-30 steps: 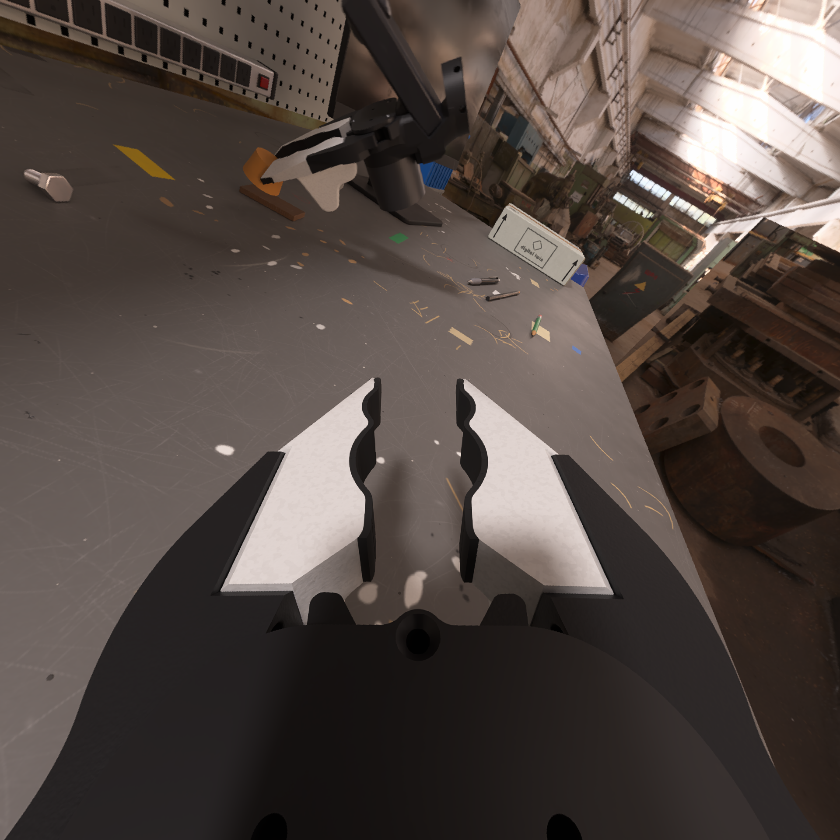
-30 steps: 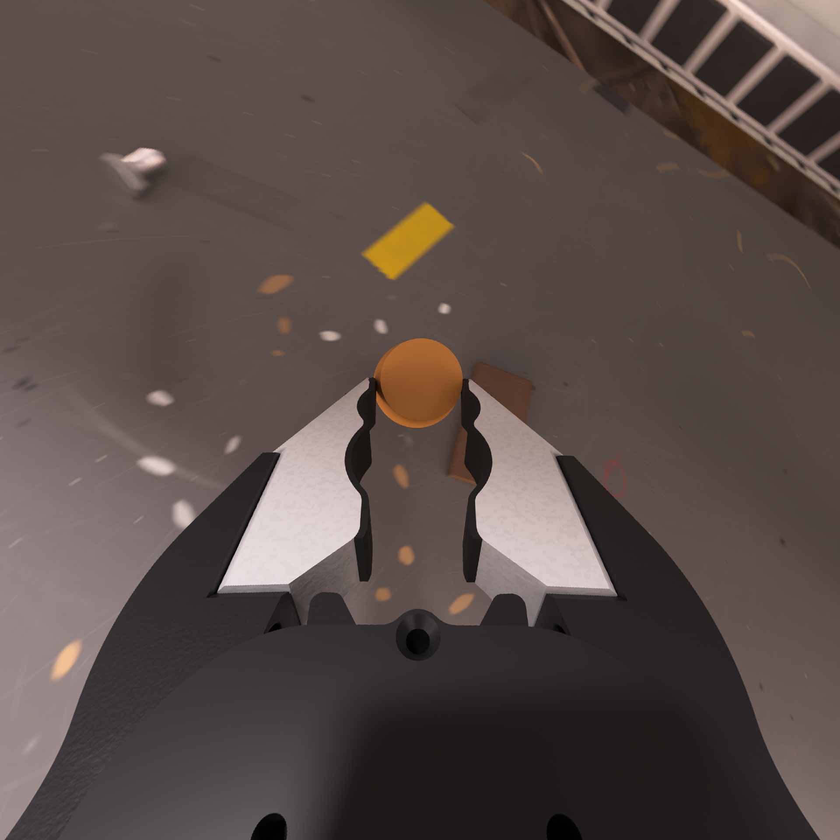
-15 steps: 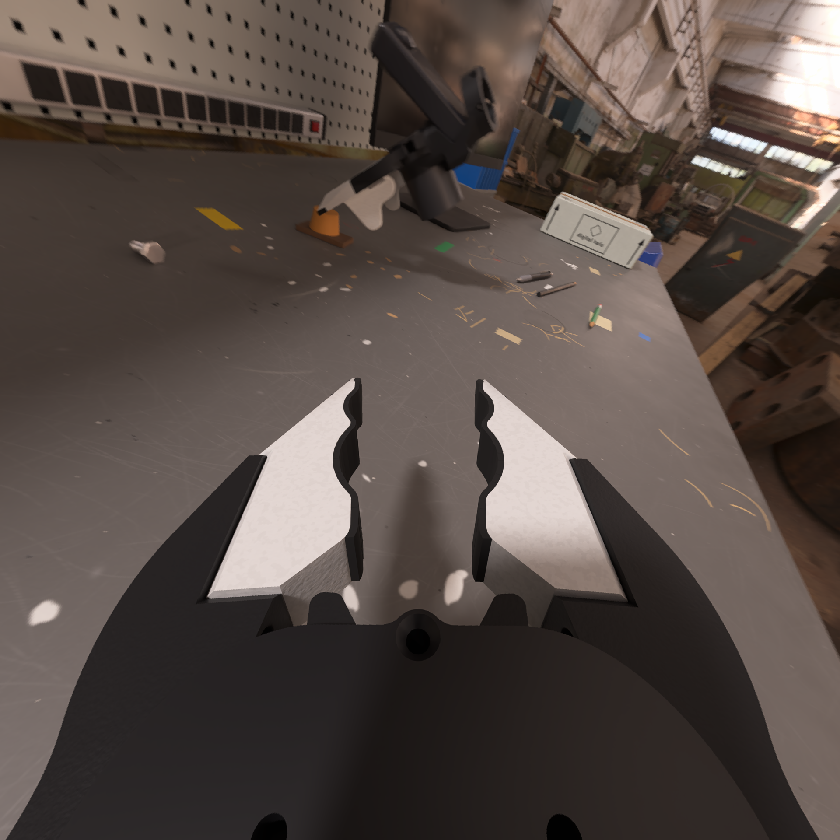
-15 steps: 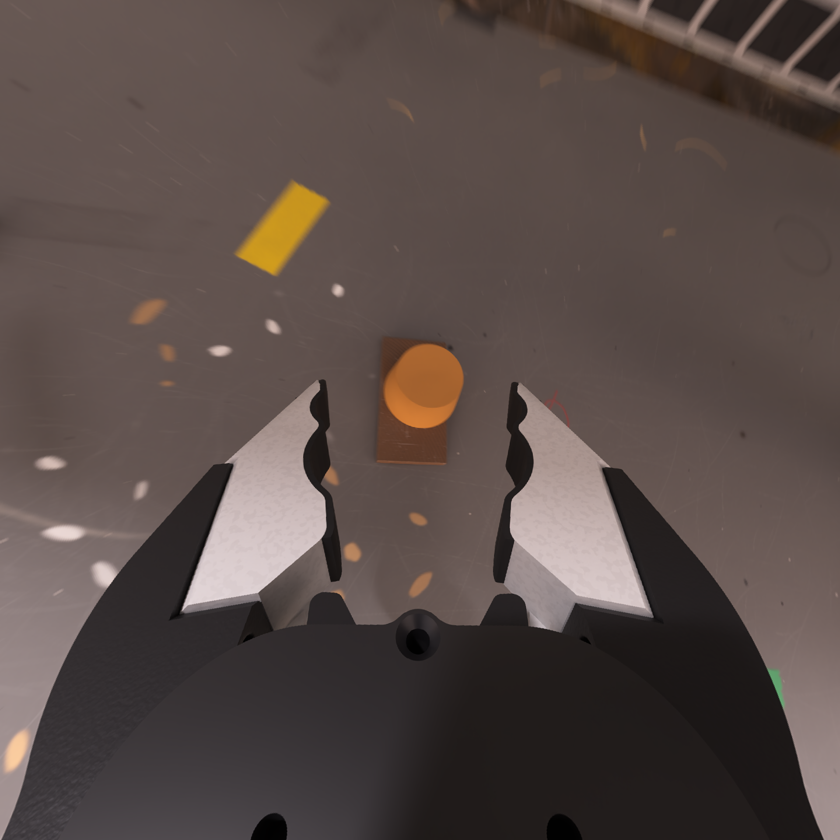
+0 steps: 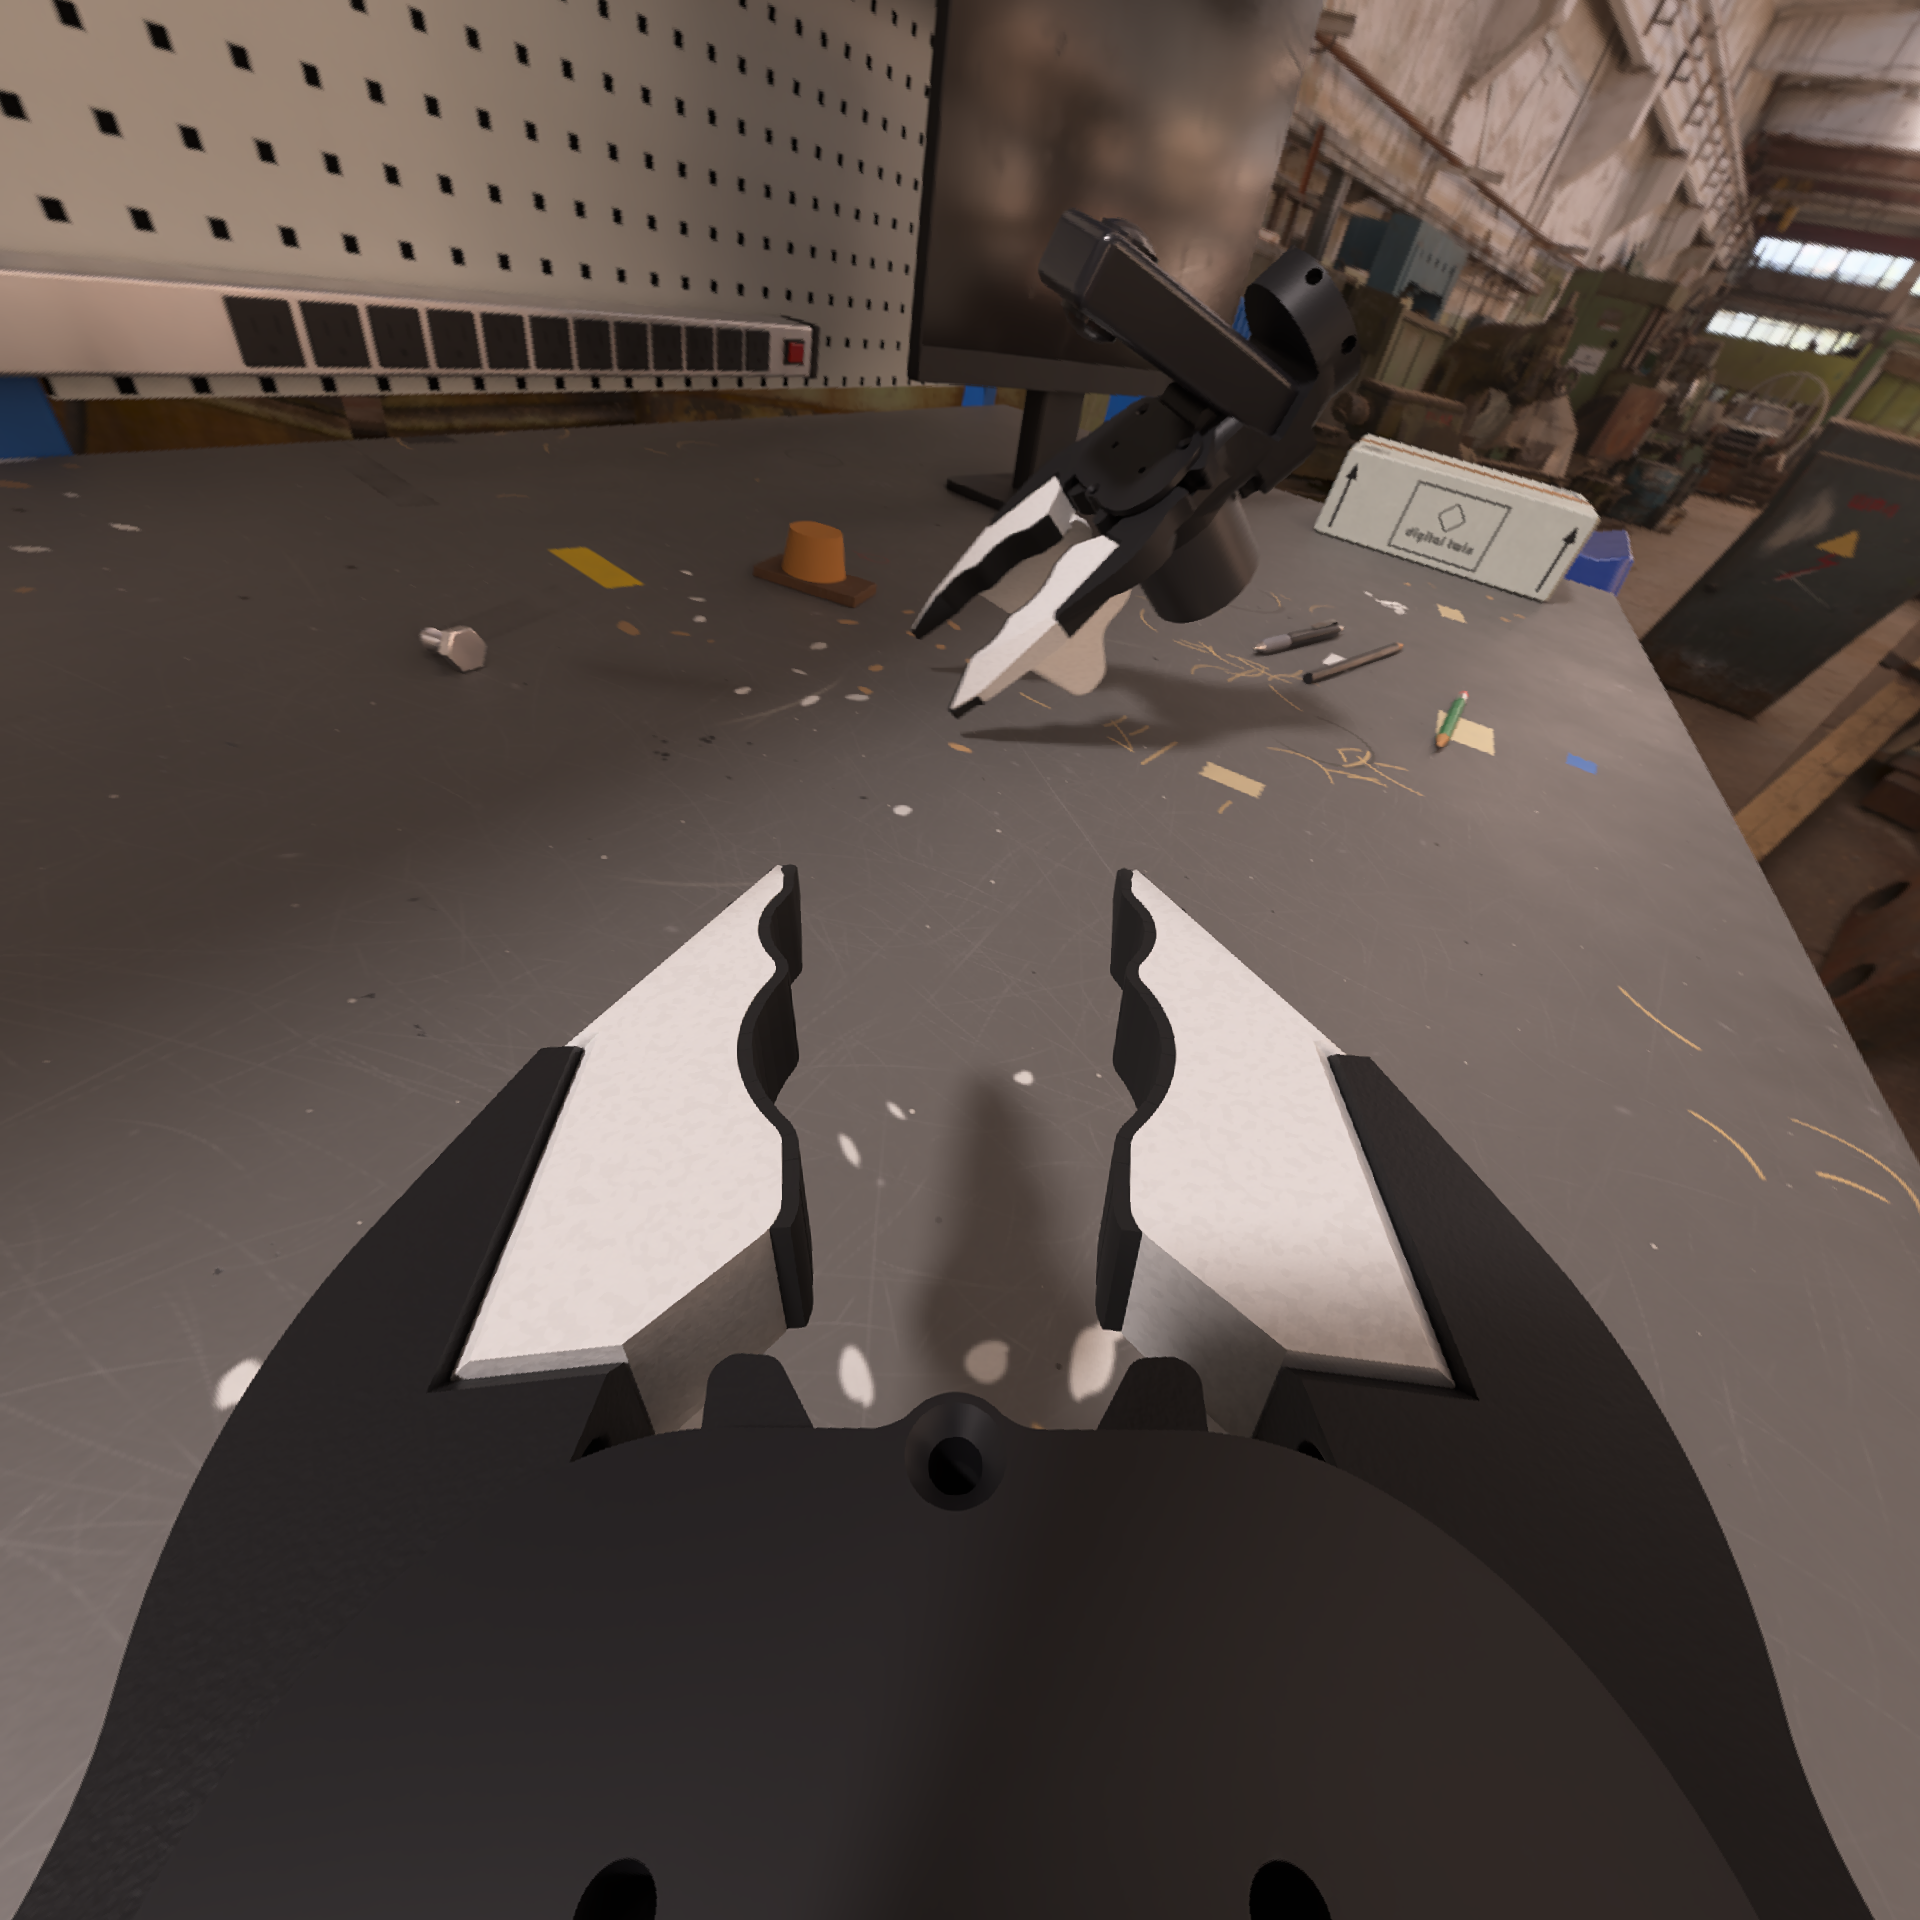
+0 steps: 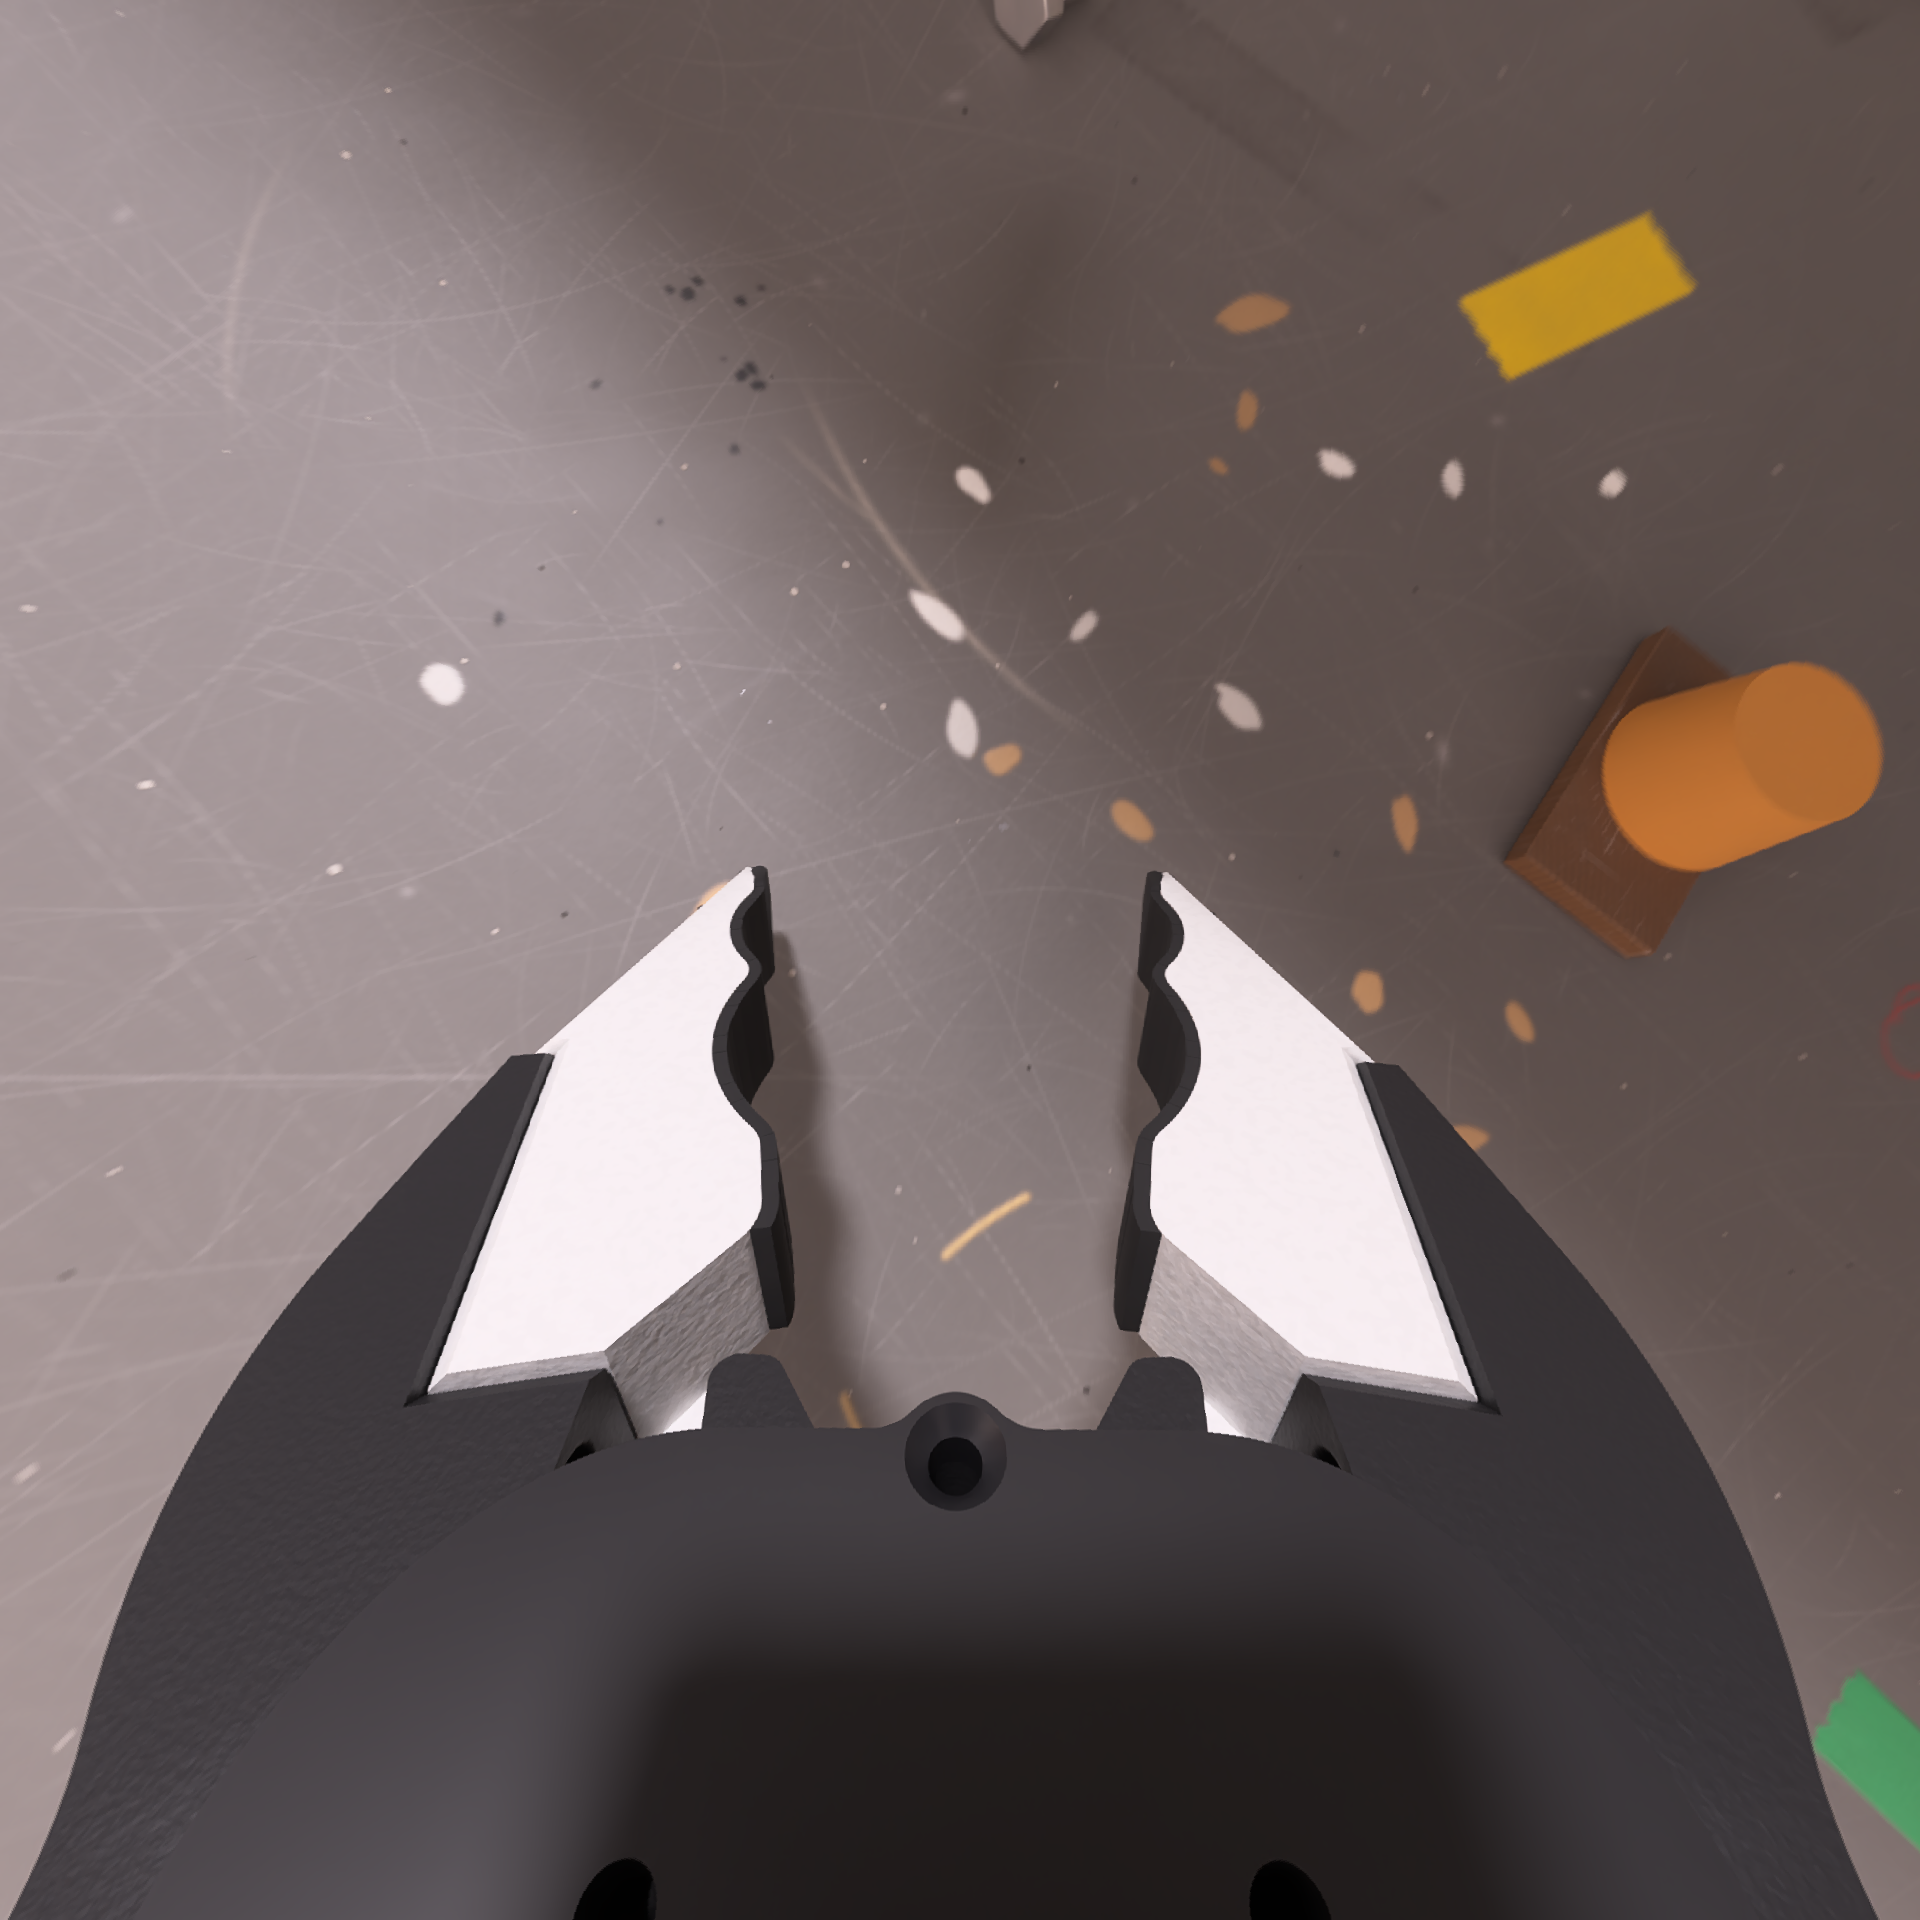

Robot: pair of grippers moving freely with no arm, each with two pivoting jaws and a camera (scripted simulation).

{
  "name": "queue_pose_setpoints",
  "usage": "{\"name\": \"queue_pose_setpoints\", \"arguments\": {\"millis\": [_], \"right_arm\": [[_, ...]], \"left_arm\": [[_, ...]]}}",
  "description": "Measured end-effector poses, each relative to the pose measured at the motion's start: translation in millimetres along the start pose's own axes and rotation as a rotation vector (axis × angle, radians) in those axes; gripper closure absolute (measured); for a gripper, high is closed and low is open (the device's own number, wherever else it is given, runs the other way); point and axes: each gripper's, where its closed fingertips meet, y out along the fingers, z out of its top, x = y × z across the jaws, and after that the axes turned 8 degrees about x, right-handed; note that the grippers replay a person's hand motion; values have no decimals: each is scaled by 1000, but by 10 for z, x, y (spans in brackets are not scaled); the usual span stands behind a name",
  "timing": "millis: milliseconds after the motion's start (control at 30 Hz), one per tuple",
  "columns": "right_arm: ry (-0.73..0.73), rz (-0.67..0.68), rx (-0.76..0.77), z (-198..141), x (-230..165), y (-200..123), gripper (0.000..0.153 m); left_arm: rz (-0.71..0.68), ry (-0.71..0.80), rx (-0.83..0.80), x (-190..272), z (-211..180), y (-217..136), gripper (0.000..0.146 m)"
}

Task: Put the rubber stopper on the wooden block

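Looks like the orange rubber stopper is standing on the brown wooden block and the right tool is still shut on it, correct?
Not quite. The orange rubber stopper does stand on the brown wooden block, but the right tool is open and off to the side of it, holding nothing; the right wrist view shows this.

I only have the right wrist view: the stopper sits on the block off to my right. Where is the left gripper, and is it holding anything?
Observer: The left gripper is open and empty, low over bare table, well short of the rubber stopper.
Operator: Is my gripper clear of the tabletop?
Observer: Yes. The right gripper hangs above it, tips angled down, beside the wooden block without touching it.
Operator: Anything behind my gripper?
Observer: A white box lies on the table beyond it.
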Motion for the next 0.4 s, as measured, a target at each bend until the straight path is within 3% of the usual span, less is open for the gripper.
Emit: {"name": "queue_pose_setpoints", "arguments": {"millis": [100,200,400], "right_arm": [[-92,-42,29,40,-28,0,90],[-215,-42,123,247,-303,-275,99],[-512,-17,482,966,-1518,-820,110]], "left_arm": [[-30,-19,-22,61,-44,9,90],[-41,-71,-26,82,-54,19,94],[-185,-474,105,157,243,183,91]]}}
